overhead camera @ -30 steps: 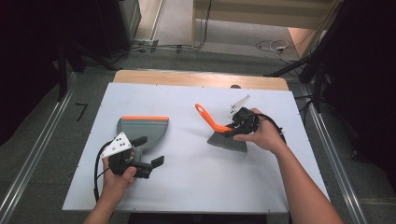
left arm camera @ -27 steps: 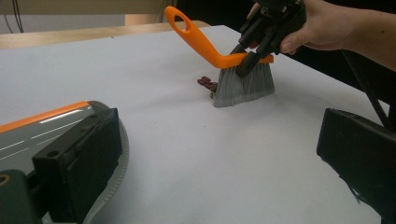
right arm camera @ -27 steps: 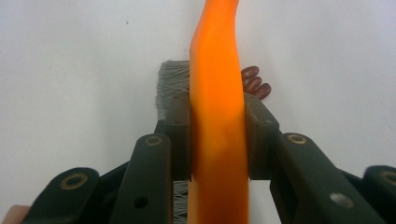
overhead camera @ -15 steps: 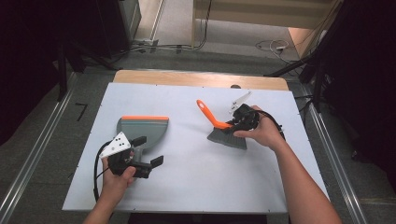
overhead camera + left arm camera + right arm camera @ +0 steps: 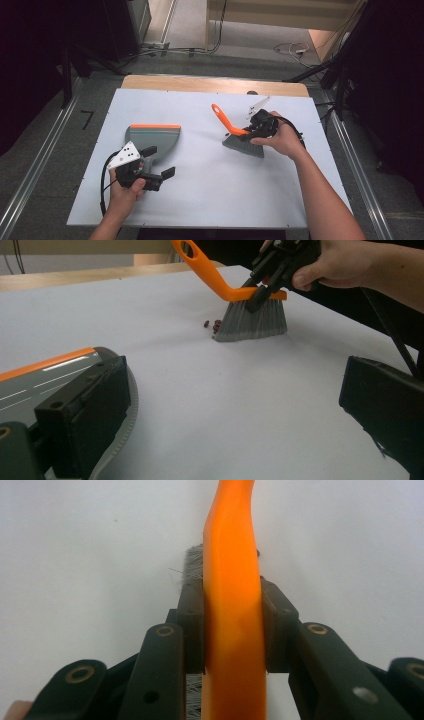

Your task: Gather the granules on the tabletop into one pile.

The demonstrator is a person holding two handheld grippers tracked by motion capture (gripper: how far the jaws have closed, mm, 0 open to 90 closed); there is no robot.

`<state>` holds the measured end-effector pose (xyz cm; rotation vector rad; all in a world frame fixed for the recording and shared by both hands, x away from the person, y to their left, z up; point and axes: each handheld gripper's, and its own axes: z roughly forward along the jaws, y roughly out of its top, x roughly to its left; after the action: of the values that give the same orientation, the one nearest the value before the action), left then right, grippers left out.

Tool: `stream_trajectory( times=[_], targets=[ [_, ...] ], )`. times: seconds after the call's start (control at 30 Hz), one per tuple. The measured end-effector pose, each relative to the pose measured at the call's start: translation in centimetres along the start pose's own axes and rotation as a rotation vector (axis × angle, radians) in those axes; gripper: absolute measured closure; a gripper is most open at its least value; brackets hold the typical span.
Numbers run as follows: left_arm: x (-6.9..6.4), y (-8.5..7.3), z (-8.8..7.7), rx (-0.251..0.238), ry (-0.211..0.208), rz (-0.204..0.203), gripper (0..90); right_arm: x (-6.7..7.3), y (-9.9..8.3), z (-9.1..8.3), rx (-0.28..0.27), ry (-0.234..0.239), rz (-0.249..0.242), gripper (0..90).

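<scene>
A hand brush with an orange handle [image 5: 223, 120] and grey bristles [image 5: 244, 146] stands with its bristles on the white table, right of the middle. My right gripper [image 5: 255, 131] is shut on the handle just above the bristles; in the right gripper view both pads [image 5: 192, 625] press on the orange handle [image 5: 232, 580]. A few small dark red bits [image 5: 214, 325] lie at the bristles' edge. A grey dustpan with an orange lip [image 5: 151, 136] lies flat at the left. My left gripper [image 5: 159, 161] stands open at the dustpan's rear, one jaw over its rim [image 5: 115, 415].
The white table top [image 5: 200, 200] has a wooden strip [image 5: 210, 84] along its far edge. Metal rails run along the floor on both sides. Bare table lies between the dustpan and the brush.
The right gripper has shifted slightly toward the far side with the brush. The left gripper and the dustpan have stayed put.
</scene>
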<state>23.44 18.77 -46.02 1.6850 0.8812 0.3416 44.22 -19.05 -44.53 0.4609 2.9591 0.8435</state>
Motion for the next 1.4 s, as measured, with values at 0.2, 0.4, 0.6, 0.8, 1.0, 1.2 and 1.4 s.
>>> stream_trajectory(
  times=[0.2,0.4,0.6,0.8,1.0,1.2,1.4],
  targets=[
    [0.0,0.0,0.0,0.000,0.001,-0.002,0.6,1.0,0.2,-1.0,0.016,0.025,0.011,67.7],
    [0.0,0.0,0.1,0.002,0.001,0.000,0.6,2.2,1.4,-2.1,-0.046,0.014,0.118,67.6],
    [0.0,0.0,0.0,0.002,0.002,0.000,0.6,3.7,3.5,-0.6,-0.087,-0.017,0.351,67.6],
    [0.0,0.0,-0.1,0.002,0.000,0.002,0.6,2.6,3.2,2.0,-0.088,-0.062,0.603,67.8],
    [0.2,0.0,-0.1,0.001,0.002,0.000,0.6,1.1,0.7,1.8,-0.089,-0.079,0.735,67.7],
    [0.0,0.0,0.1,0.006,0.002,0.001,0.6,0.7,-1.0,0.7,-0.096,-0.095,0.785,67.6],
    [-0.1,0.1,0.0,0.004,0.003,0.000,0.6,0.6,-2.0,0.2,-0.100,-0.109,0.799,67.6]
  ],
)
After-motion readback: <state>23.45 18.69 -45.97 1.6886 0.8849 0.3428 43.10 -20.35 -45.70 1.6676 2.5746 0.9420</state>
